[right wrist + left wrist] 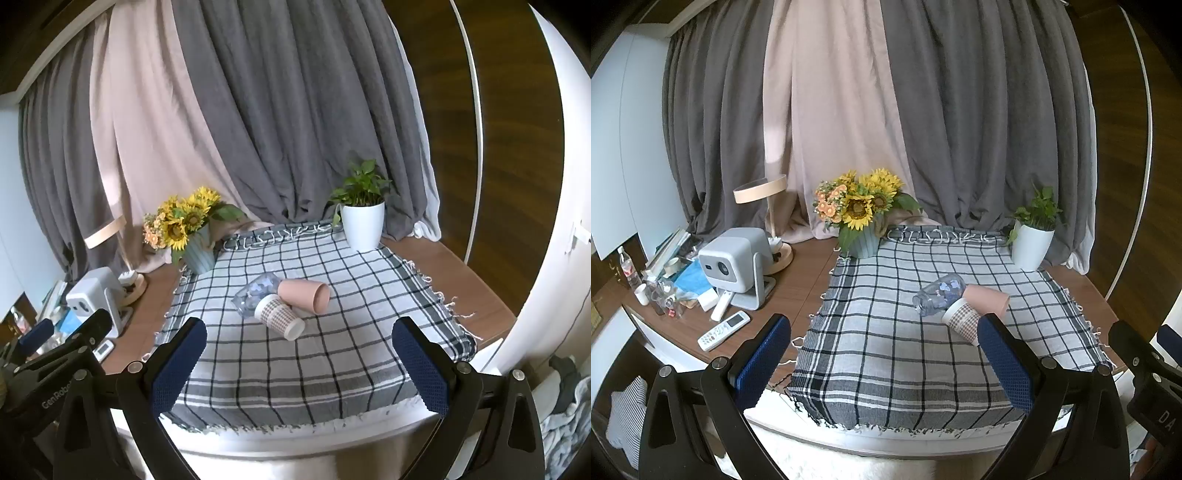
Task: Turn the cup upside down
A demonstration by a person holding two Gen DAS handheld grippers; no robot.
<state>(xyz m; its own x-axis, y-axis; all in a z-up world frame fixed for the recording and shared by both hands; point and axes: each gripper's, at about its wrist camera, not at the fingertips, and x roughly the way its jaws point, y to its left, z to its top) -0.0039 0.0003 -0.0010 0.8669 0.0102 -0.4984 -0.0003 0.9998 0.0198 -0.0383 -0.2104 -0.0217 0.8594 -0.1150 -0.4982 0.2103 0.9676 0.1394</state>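
Note:
Three cups lie on their sides, touching, on the checked cloth [332, 354]: a pink cup [304, 295], a checked paper cup [279, 317] and a clear patterned cup [256, 293]. In the left wrist view the pink cup [988, 299], paper cup [962, 317] and clear cup [938, 295] sit right of centre. My left gripper [882, 362] is open and empty, above the cloth's near part; its right finger hides part of the paper cup. My right gripper [299, 365] is open and empty, in front of the cups. The left gripper [55, 339] also shows at the left.
A sunflower vase [862, 218] and a white potted plant [1032, 240] stand at the cloth's far corners. A projector [733, 262], lamp [764, 192], remote [724, 330] and small clutter sit on the wooden table to the left. Curtains hang behind.

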